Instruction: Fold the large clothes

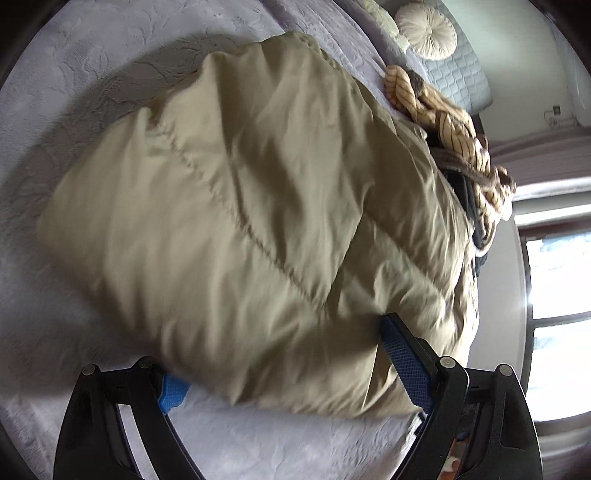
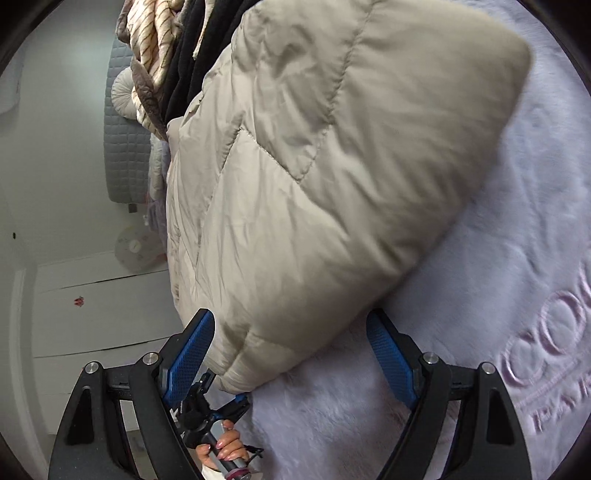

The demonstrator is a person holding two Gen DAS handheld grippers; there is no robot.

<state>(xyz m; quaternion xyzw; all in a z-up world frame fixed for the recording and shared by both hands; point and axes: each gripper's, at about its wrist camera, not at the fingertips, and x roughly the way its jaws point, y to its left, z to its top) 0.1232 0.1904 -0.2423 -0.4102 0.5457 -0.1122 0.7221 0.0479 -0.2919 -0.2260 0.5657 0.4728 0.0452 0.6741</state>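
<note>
A beige puffer jacket (image 1: 240,206) lies folded into a thick bundle on the pale plush bed cover (image 1: 74,92). My left gripper (image 1: 284,354) is open, its jaws wide on either side of the jacket's near edge; the left pad is partly under the fabric. The jacket fills the right wrist view (image 2: 314,166) too. My right gripper (image 2: 291,354) is open, its jaws astride the jacket's near corner. Below it the other handheld gripper (image 2: 218,410) and a person's hand (image 2: 221,446) show.
A pile of other clothes, striped cream and black (image 1: 454,129), lies beyond the jacket. A round cushion (image 1: 424,31) and grey headboard (image 1: 458,81) are at the far end. A window (image 1: 557,295) is at right. White cabinets (image 2: 92,314) stand beside the bed.
</note>
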